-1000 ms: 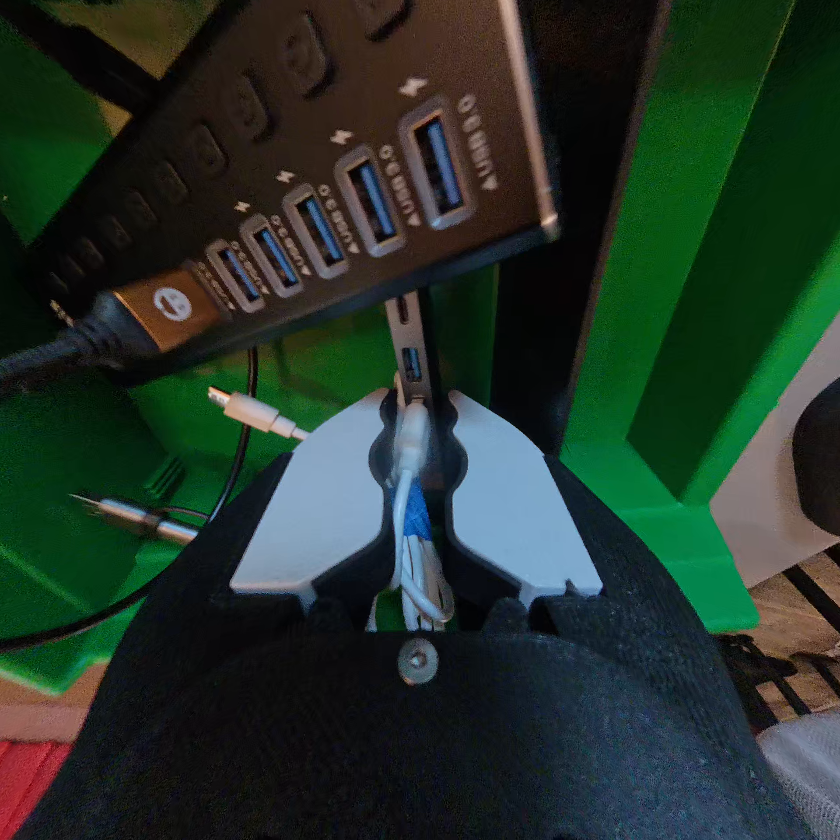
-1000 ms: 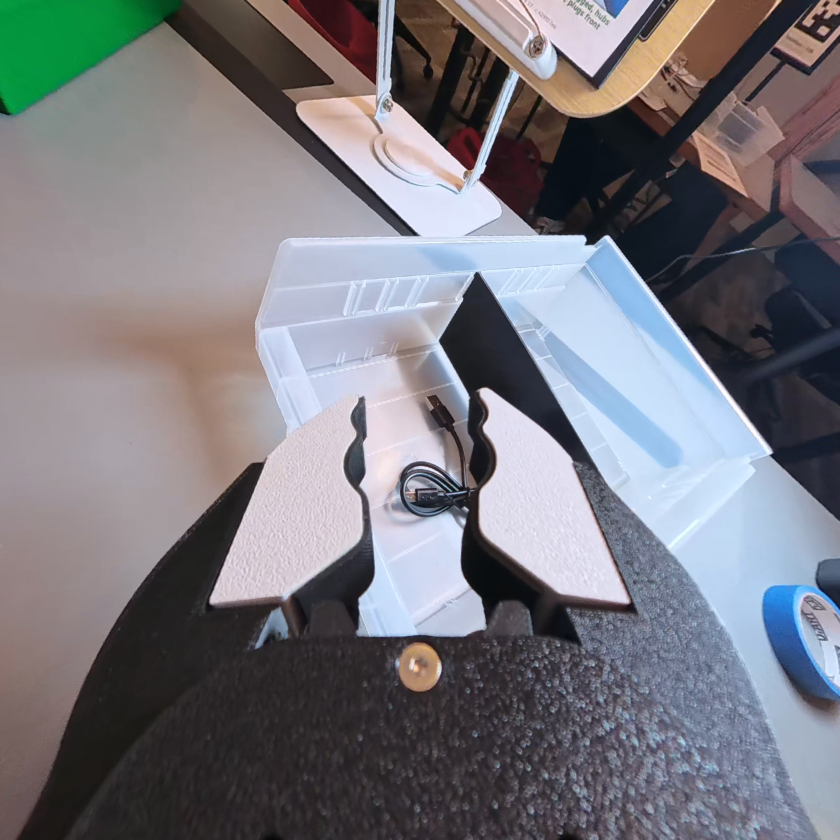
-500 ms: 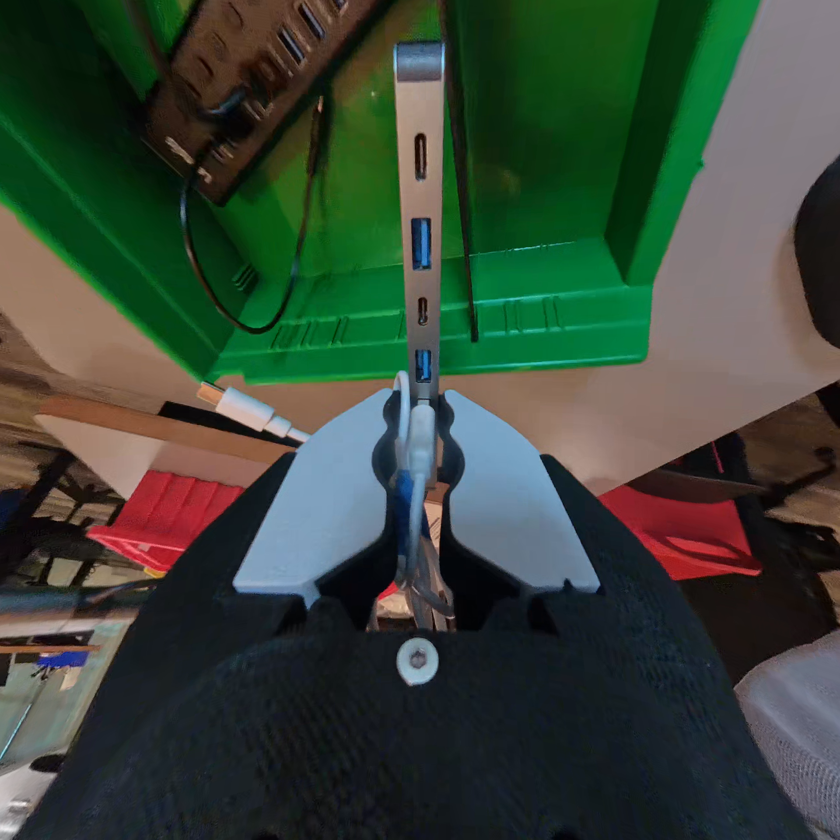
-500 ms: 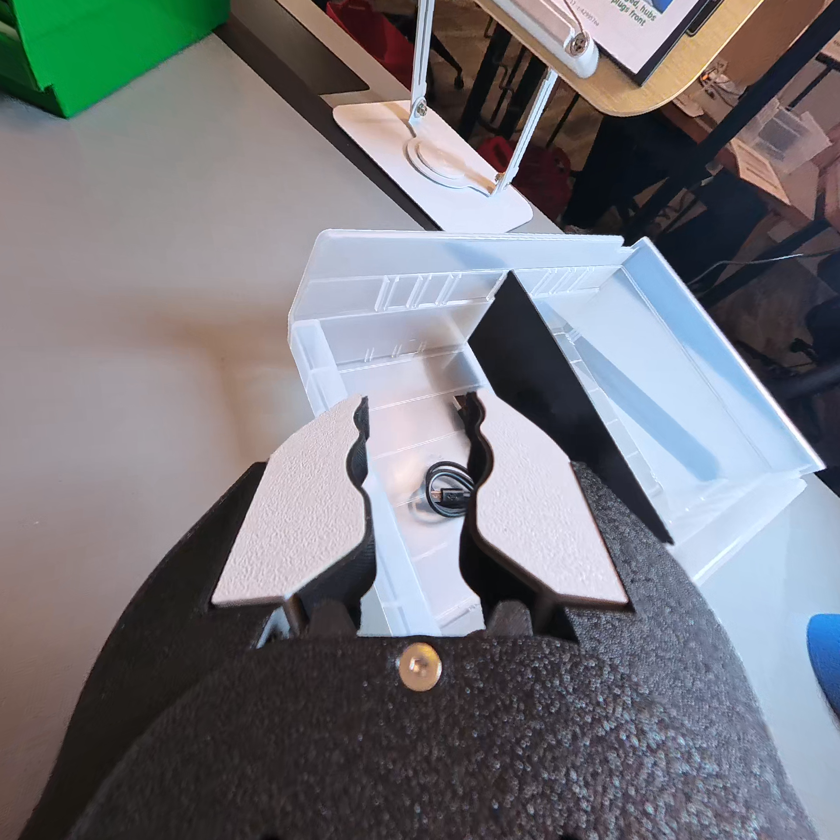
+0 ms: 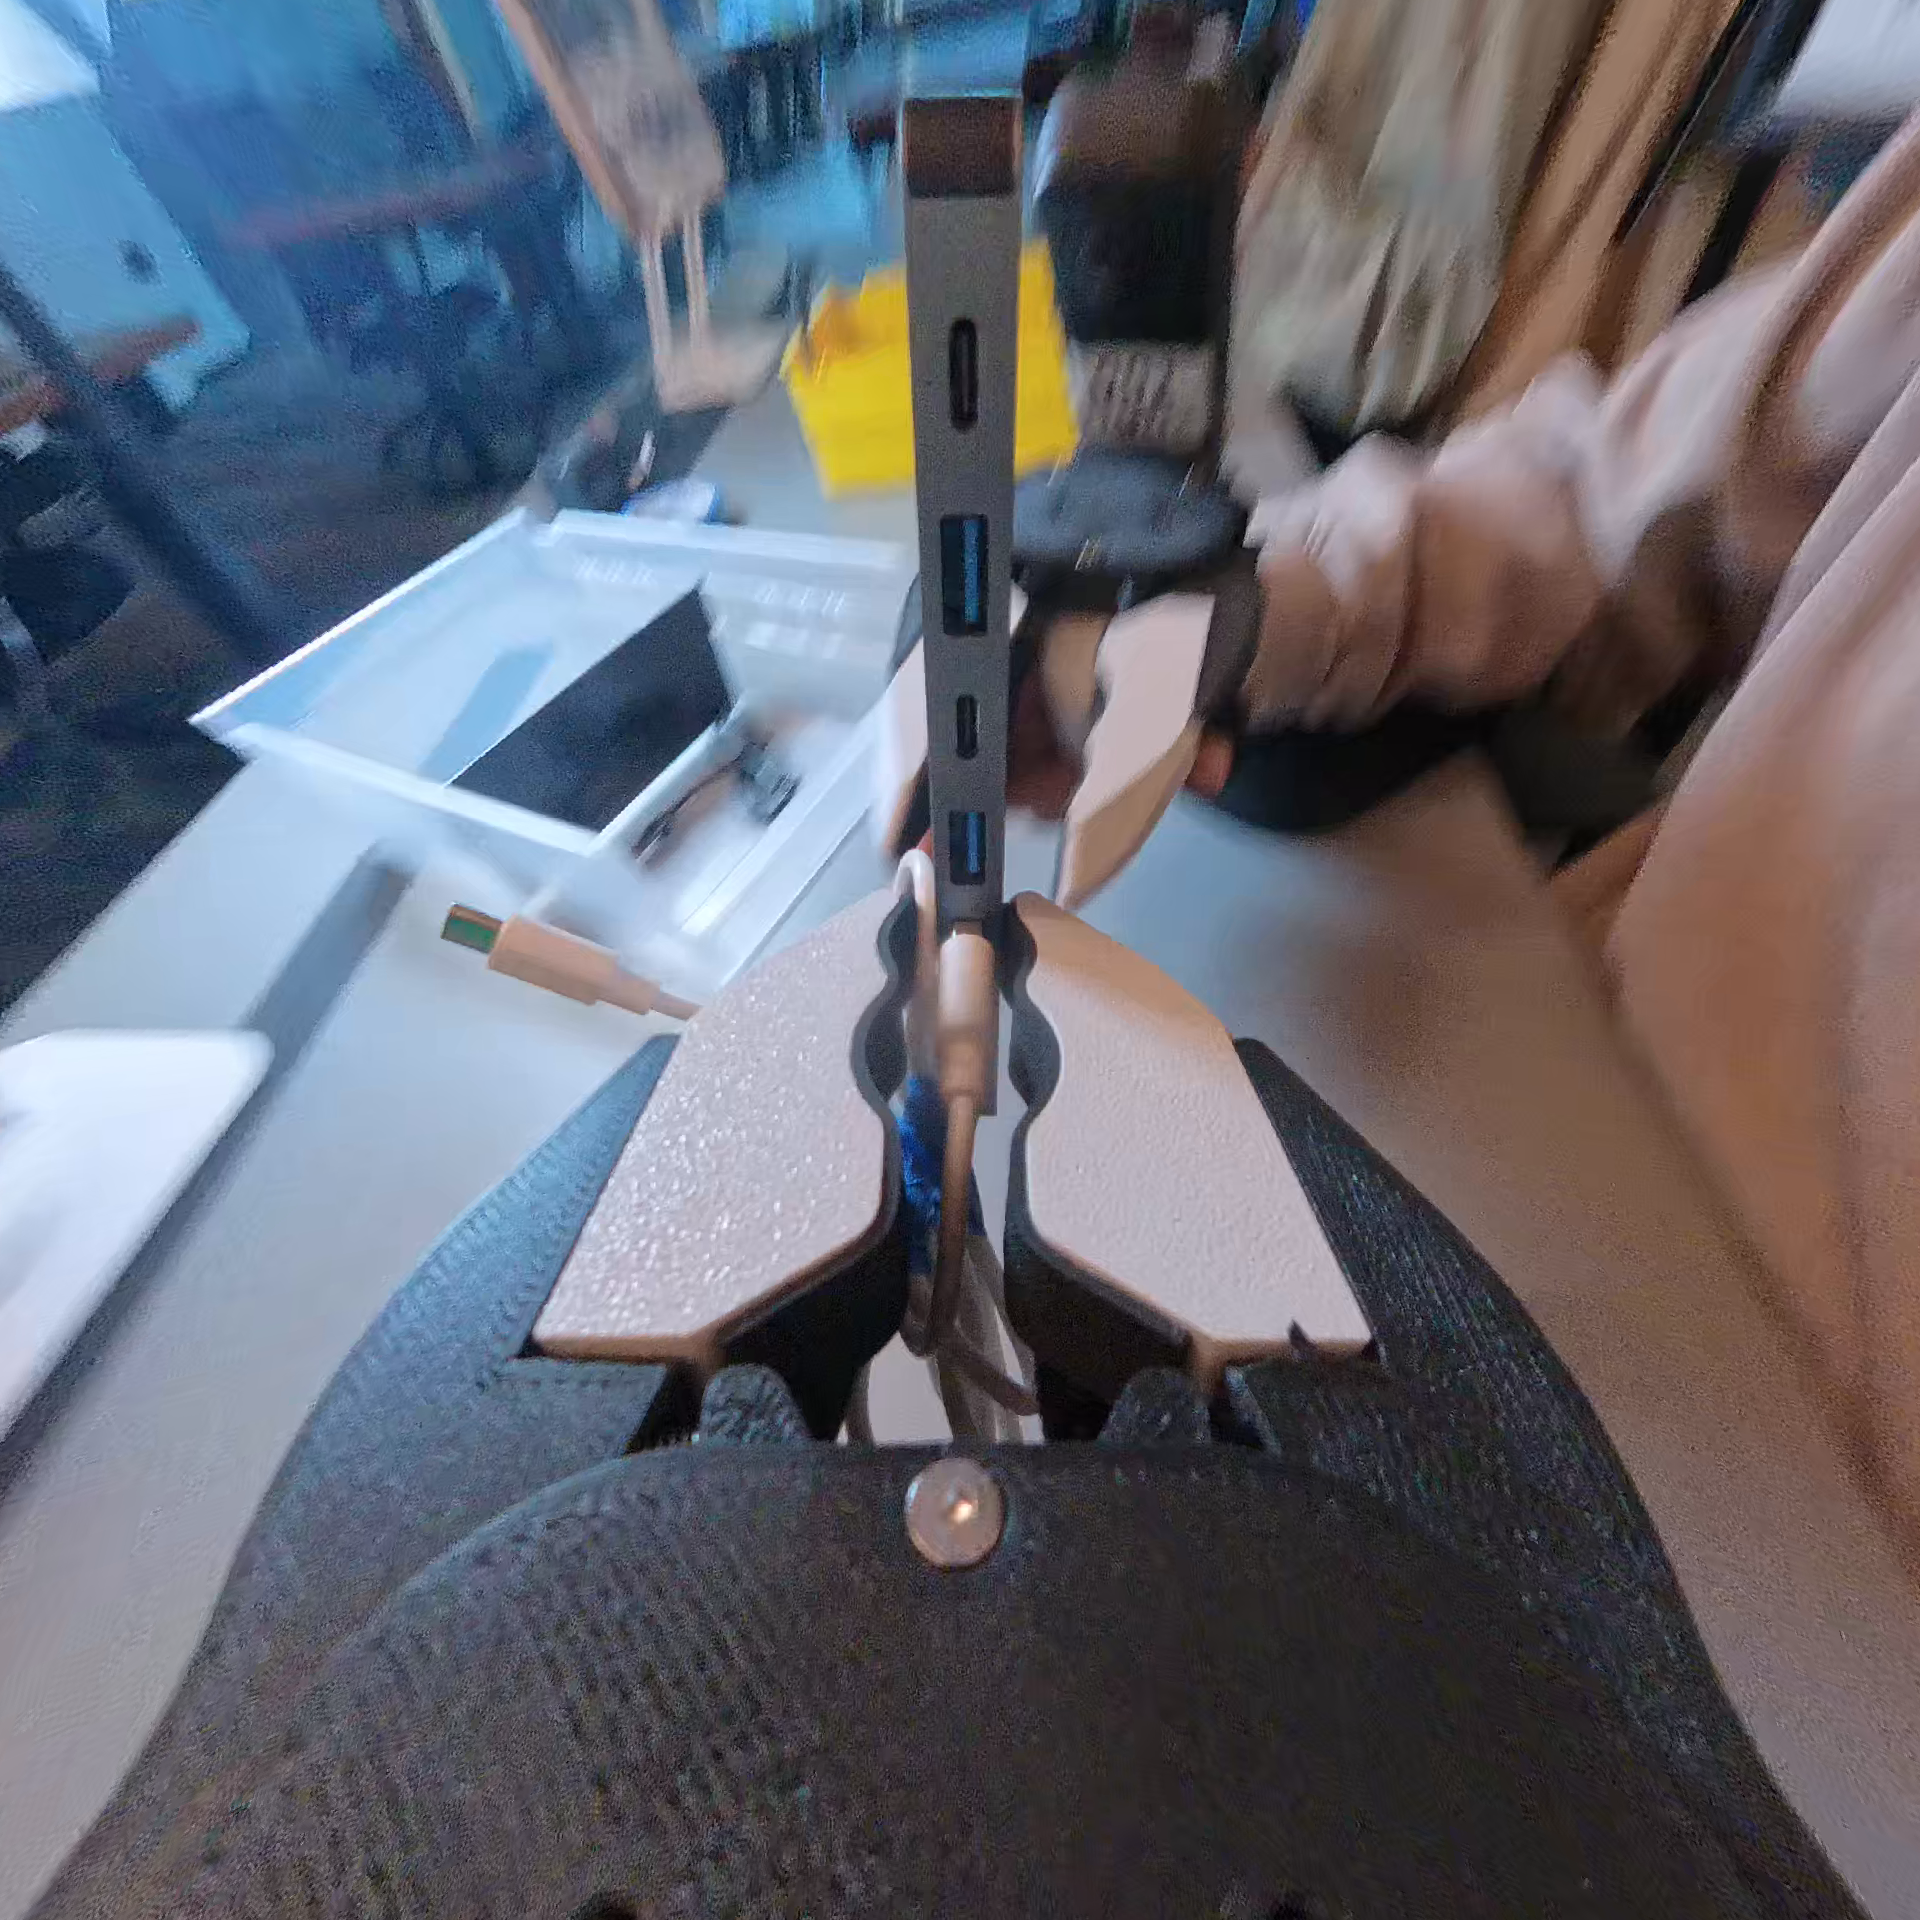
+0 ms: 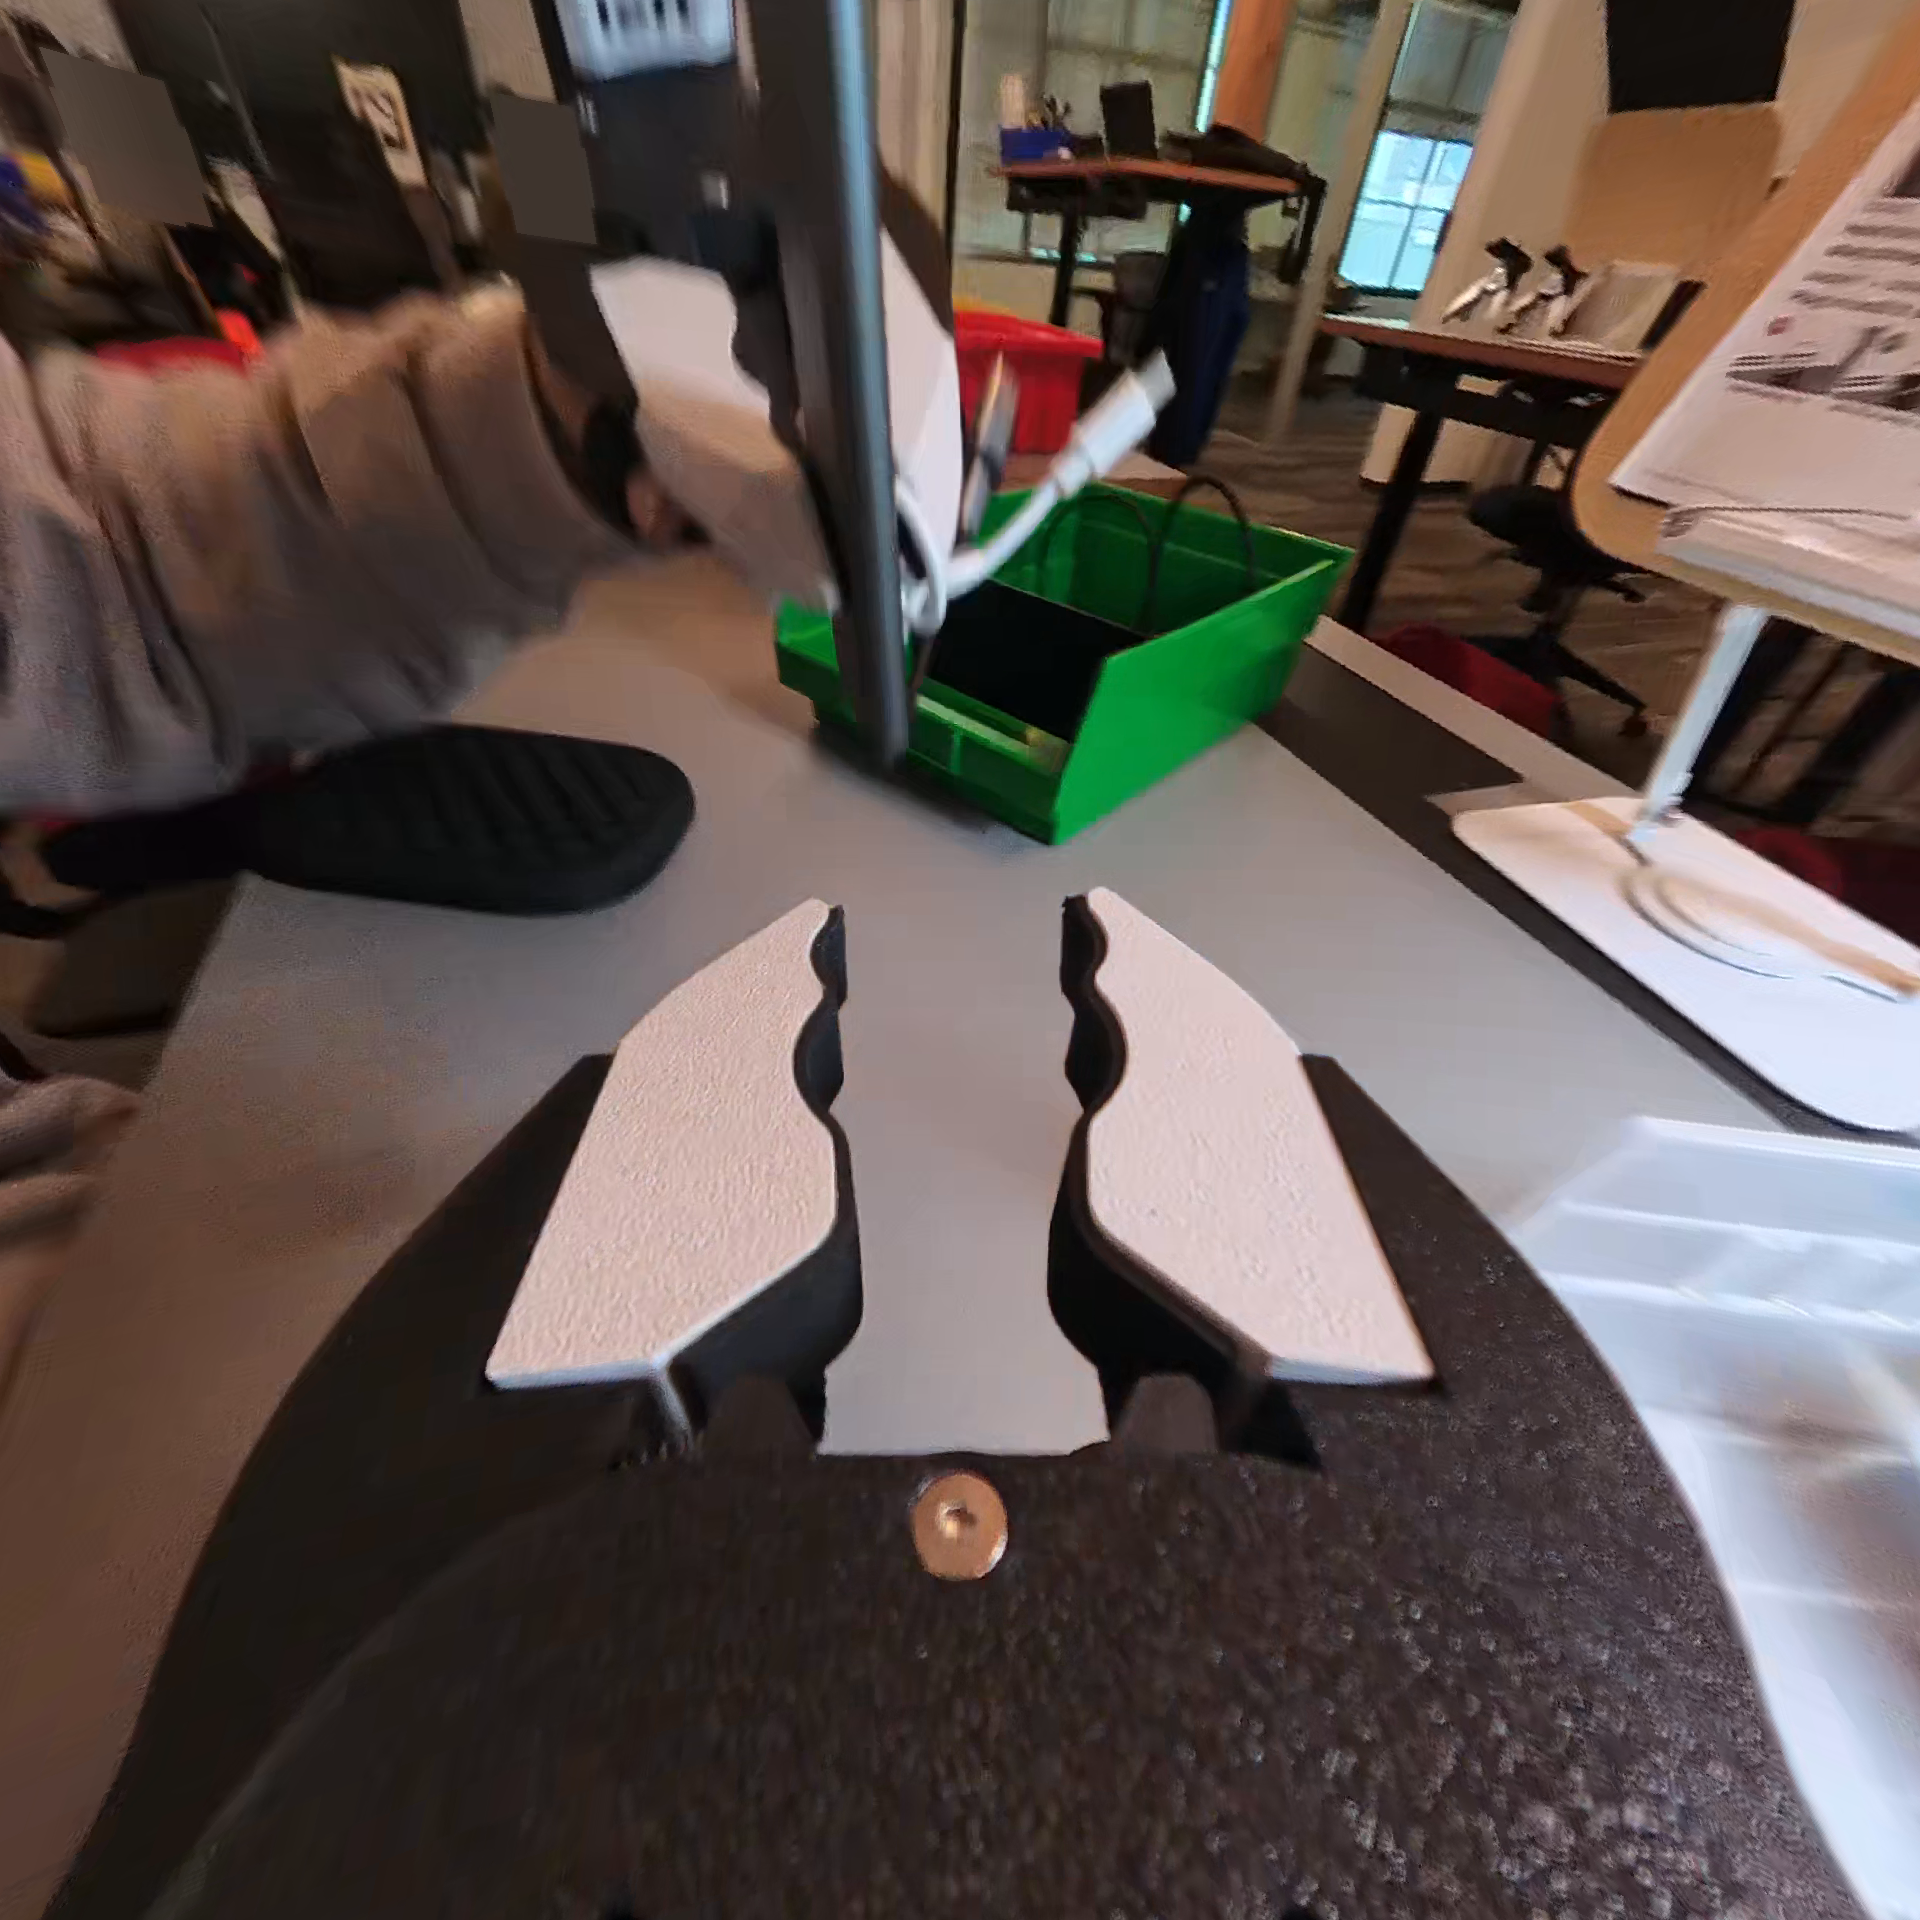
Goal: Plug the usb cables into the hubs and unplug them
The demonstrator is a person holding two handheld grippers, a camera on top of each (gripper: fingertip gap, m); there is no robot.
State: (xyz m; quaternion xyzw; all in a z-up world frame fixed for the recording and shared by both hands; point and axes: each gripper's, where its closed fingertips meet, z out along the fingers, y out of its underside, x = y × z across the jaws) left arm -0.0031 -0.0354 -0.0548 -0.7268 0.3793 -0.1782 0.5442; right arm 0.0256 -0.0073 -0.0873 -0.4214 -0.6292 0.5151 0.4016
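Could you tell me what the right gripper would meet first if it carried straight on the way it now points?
Probably the slim grey hub held upright by the left gripper, with the green bin just behind it. The open right gripper has only bare table before that, though depth is hard to judge.

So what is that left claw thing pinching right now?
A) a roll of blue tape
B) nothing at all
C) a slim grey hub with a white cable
C: the left gripper is closed on the slim grey hub, with a white cable alongside it.
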